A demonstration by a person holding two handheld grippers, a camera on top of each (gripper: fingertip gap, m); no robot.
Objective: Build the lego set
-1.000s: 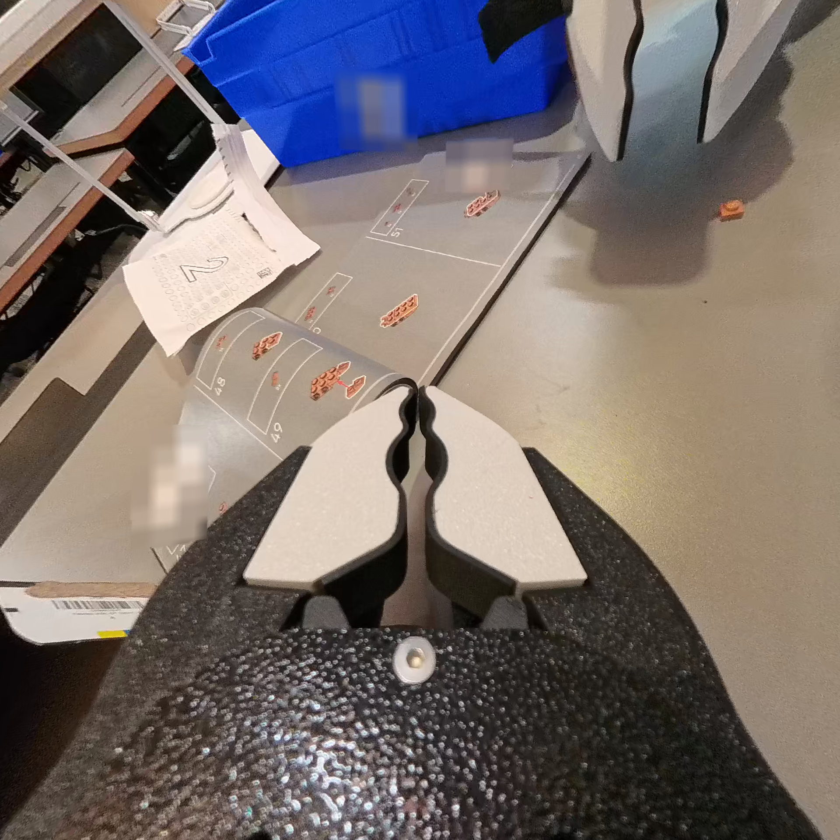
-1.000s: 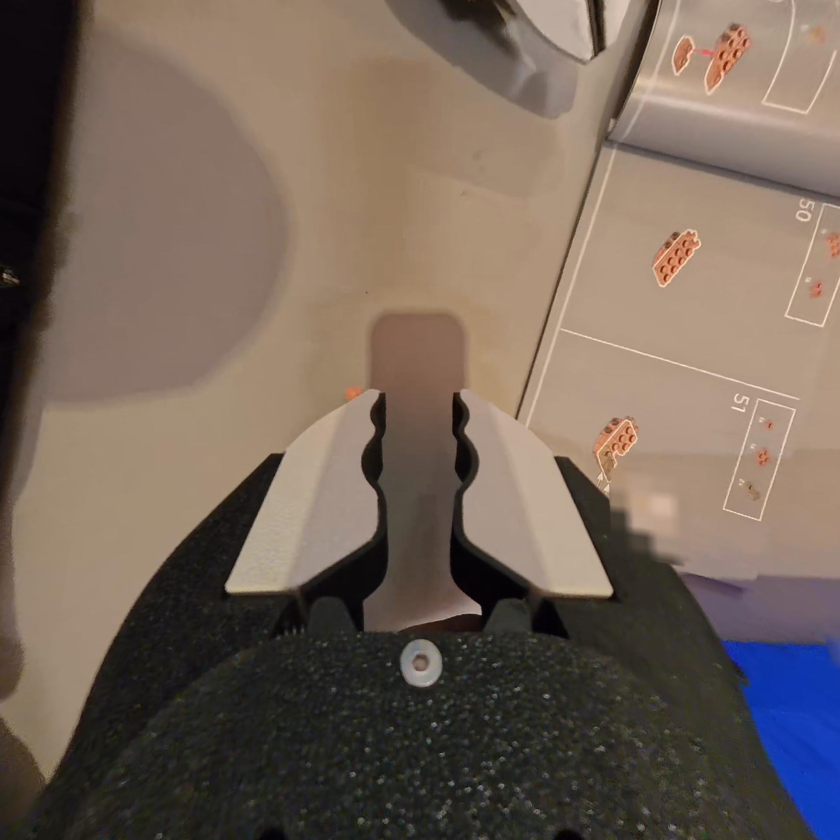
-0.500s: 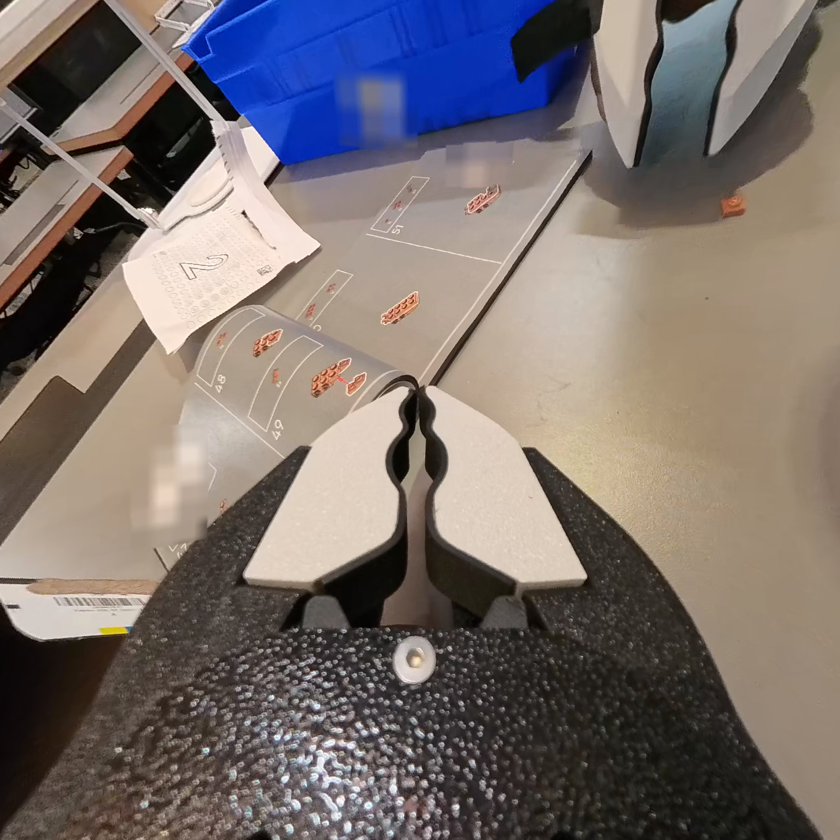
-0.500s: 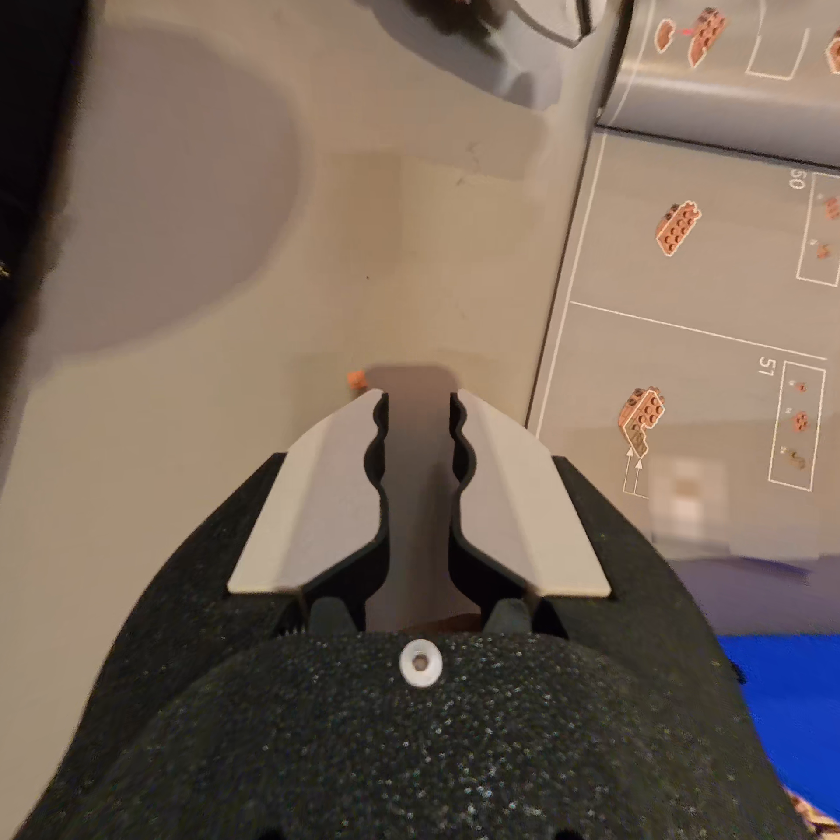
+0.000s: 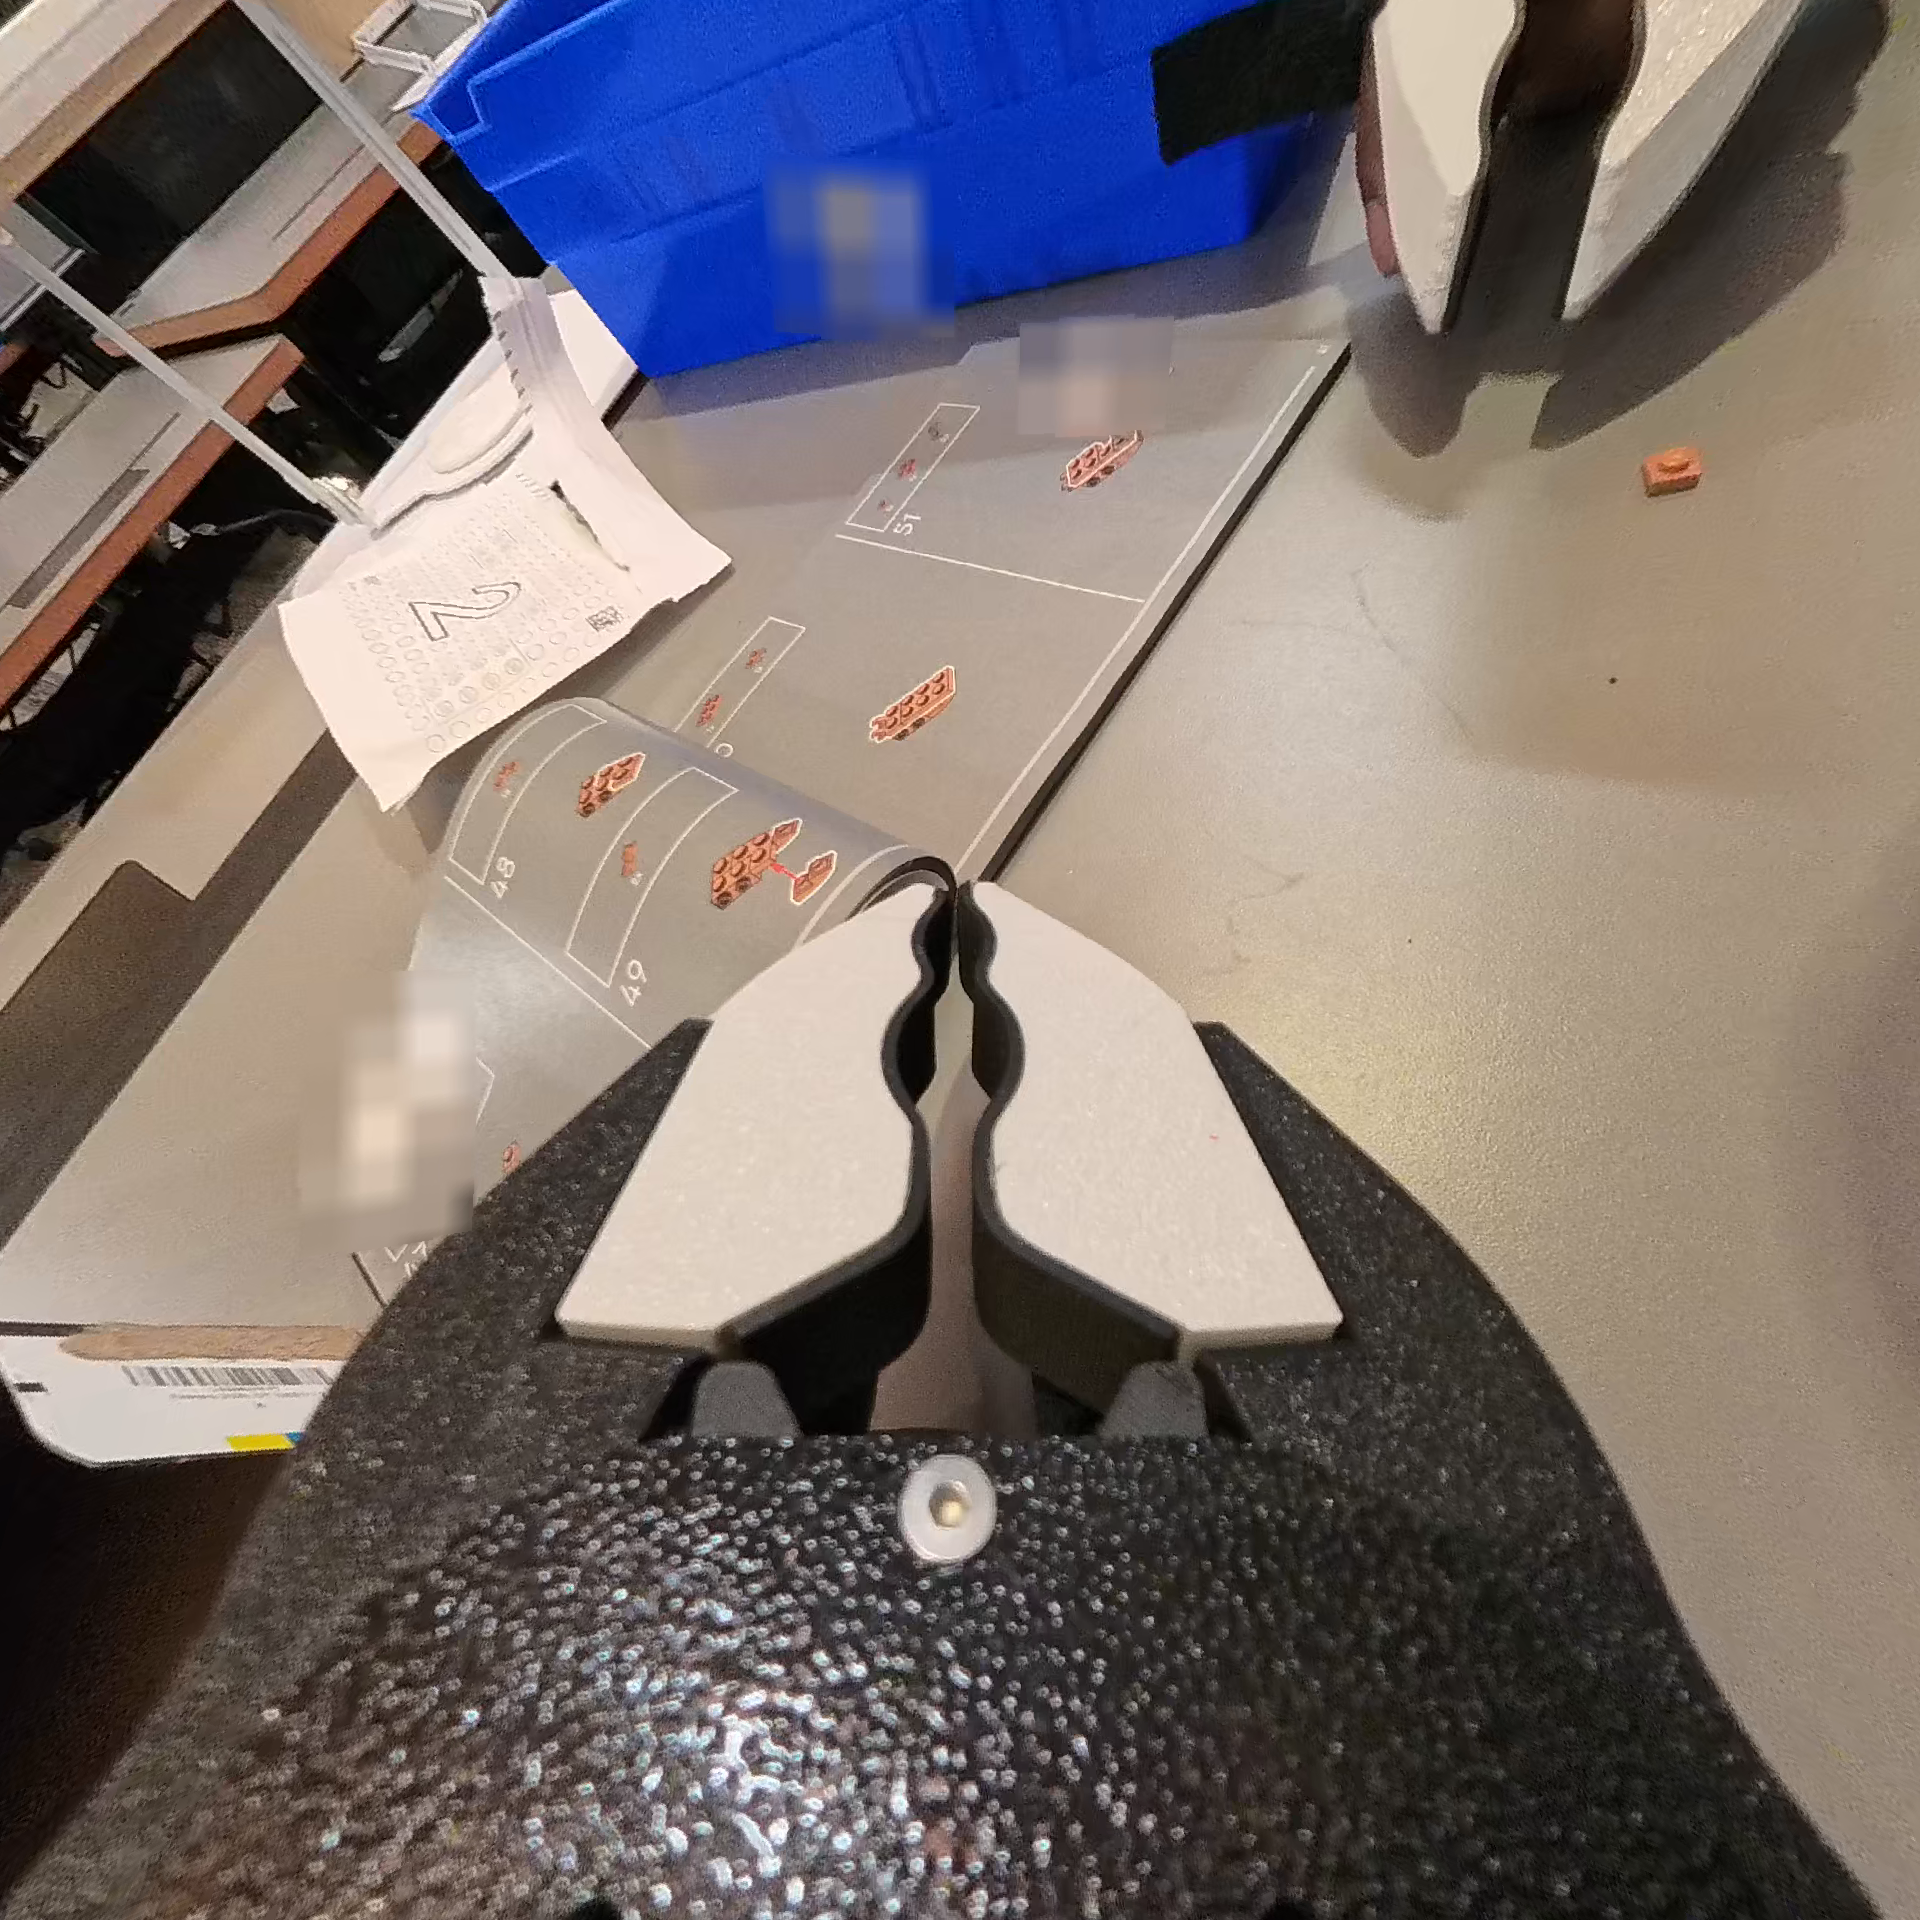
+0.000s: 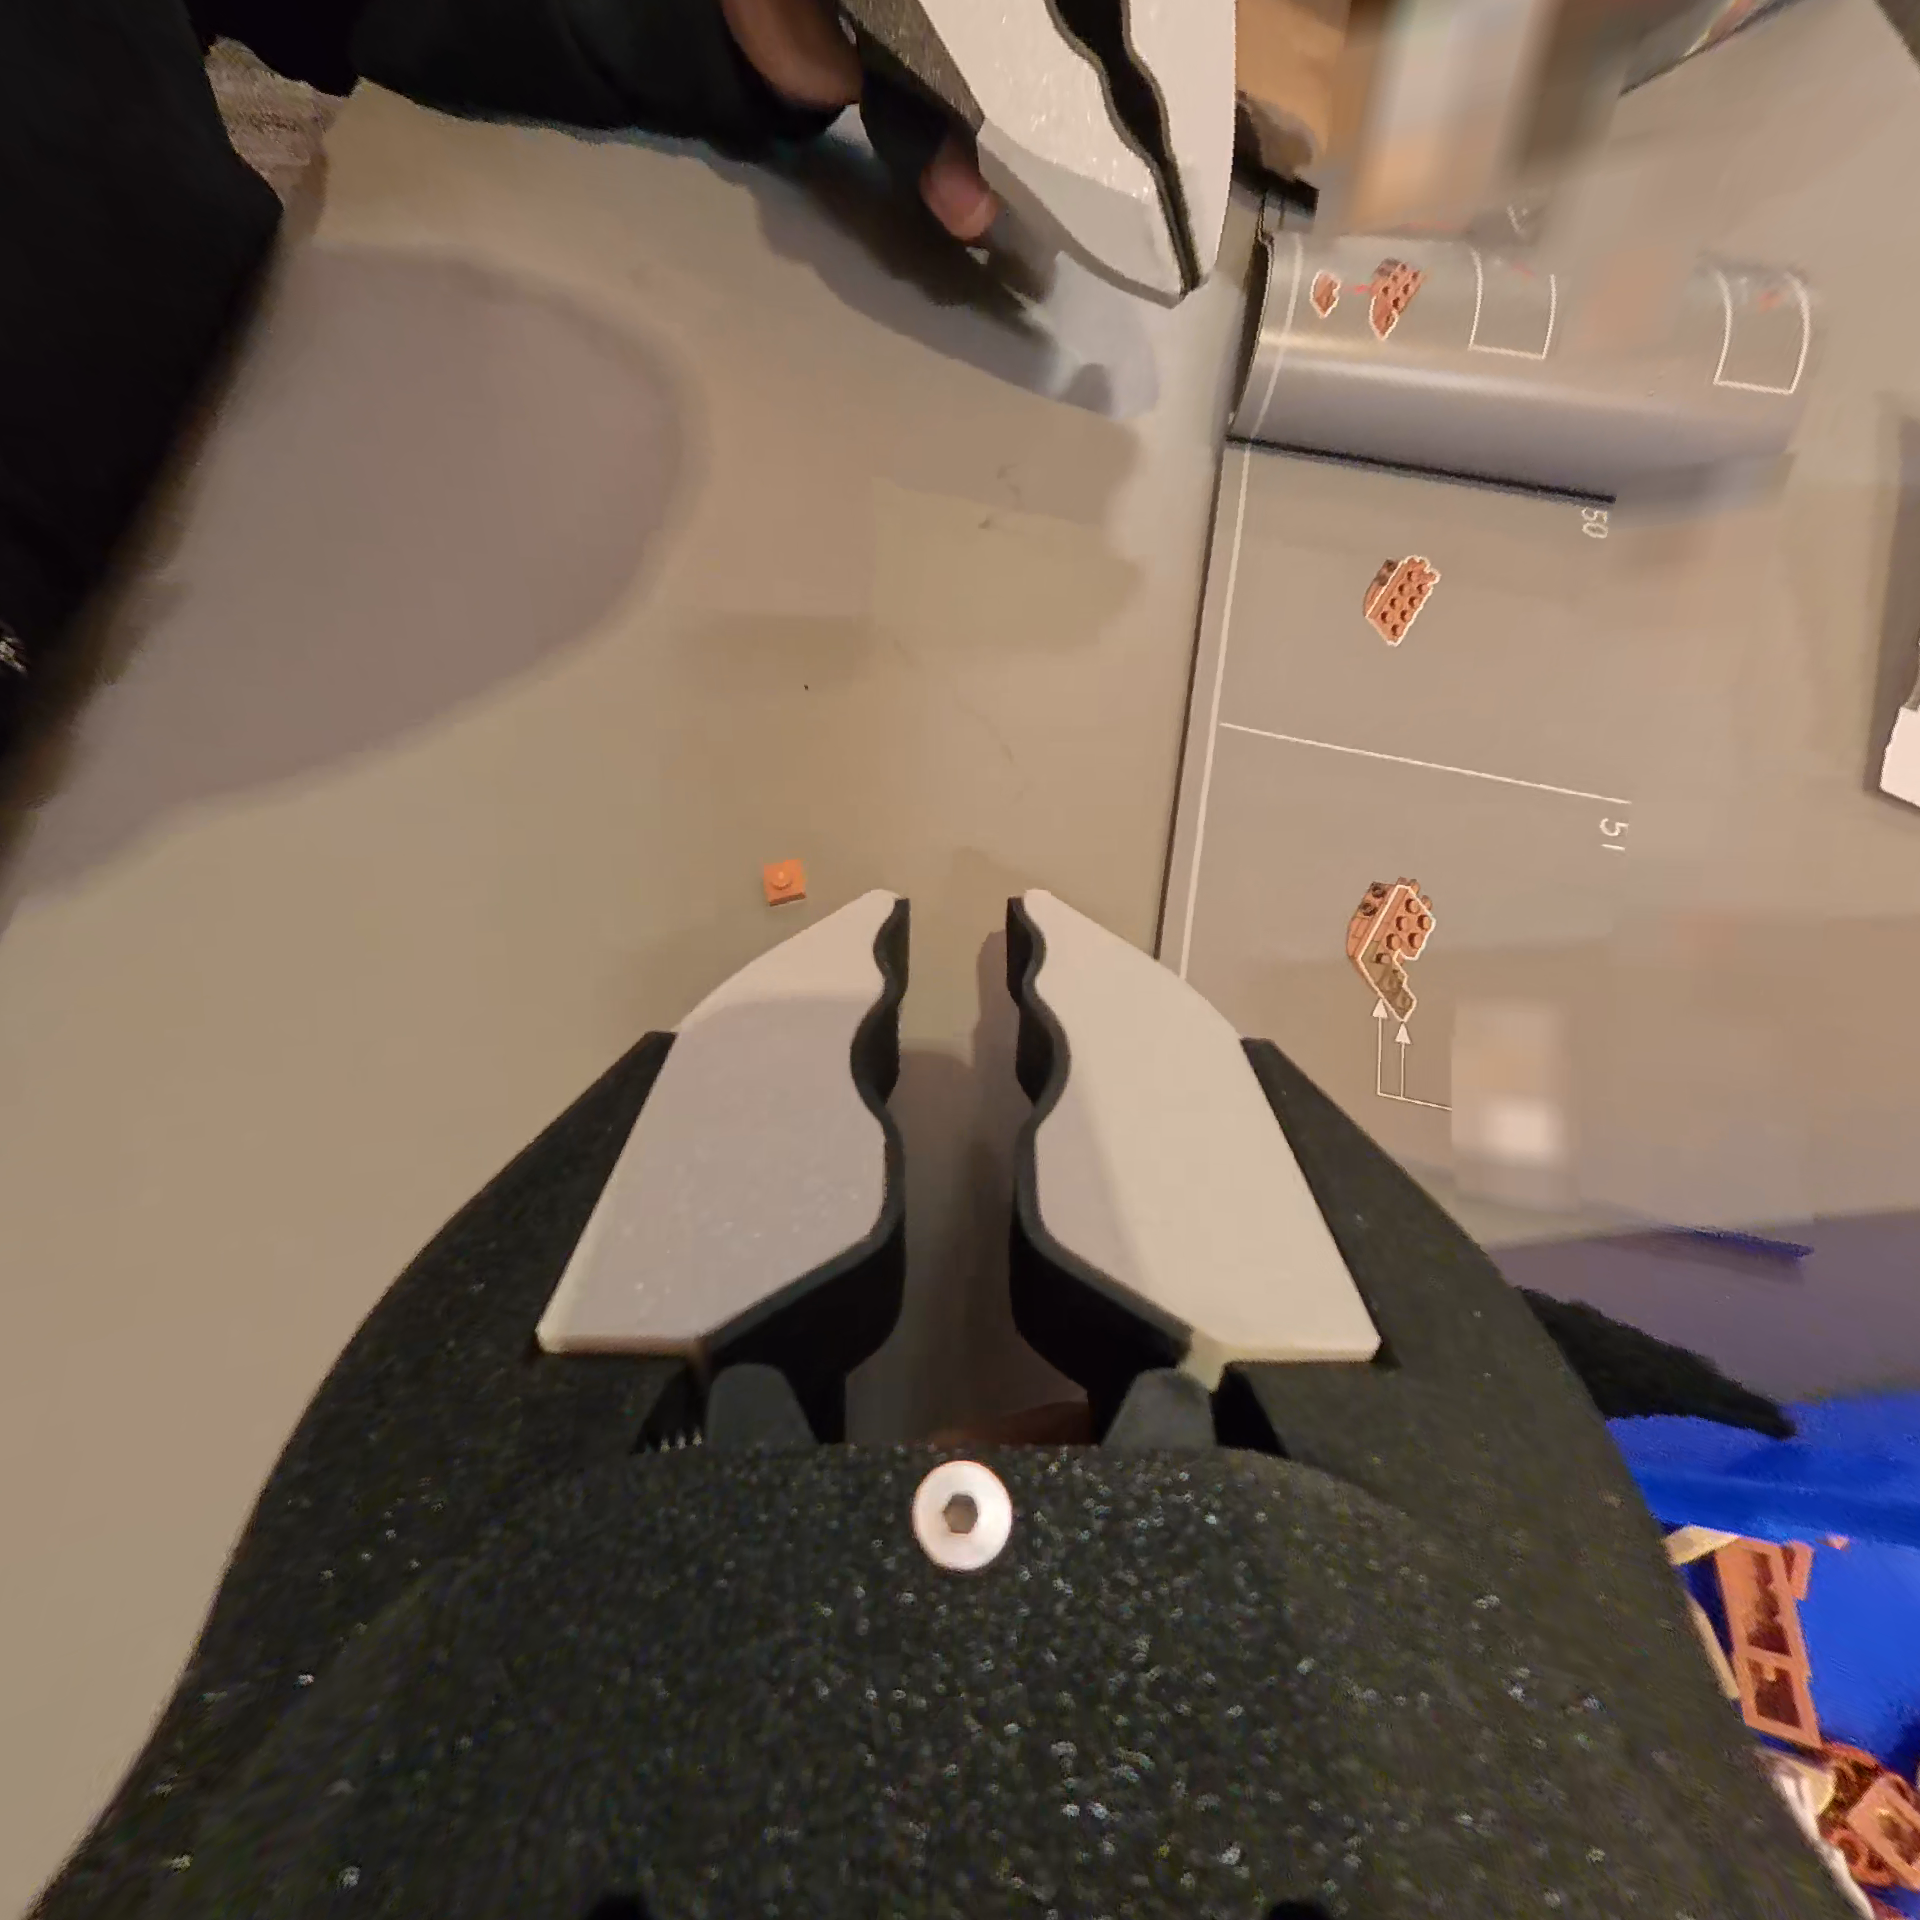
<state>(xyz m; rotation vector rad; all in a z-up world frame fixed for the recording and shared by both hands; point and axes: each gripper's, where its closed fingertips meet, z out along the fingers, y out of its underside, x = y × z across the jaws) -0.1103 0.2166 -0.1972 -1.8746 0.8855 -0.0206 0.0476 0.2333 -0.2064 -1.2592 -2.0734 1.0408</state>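
Observation:
My left gripper [image 5: 956,899] is shut on the edge of a grey page [image 5: 644,831] of an open instruction booklet [image 5: 987,582]. The page curls up from the booklet into the fingertips. The left gripper also shows at the top of the right wrist view [image 6: 1179,270]. My right gripper [image 6: 958,909] is open and empty above the bare table. A small orange one-stud plate [image 6: 784,883] lies on the table just left of its left fingertip, untouched. In the left wrist view the plate [image 5: 1673,470] lies below the right gripper [image 5: 1507,301].
A blue bin [image 5: 831,135] stands behind the booklet; the right wrist view shows brown bricks in it [image 6: 1766,1662]. A white paper bag [image 5: 468,623] lies left of the booklet. A gloved hand [image 6: 790,73] holds the left gripper. The table edge [image 5: 156,1340] is at the left. There is about 15 cm between the tips of the two grippers. The small orange one-stud plate [image 6: 784,883] is closer to my right gripper, around 4 cm from its tips; the left tips are 15 cm off. Seen from the left wrist view [image 5: 1664,456] as well.
My right gripper has drawn back from the table and its jaws have narrowed, still on nothing. The orange plate has come out from behind its left finger. The left gripper keeps the page pinched.

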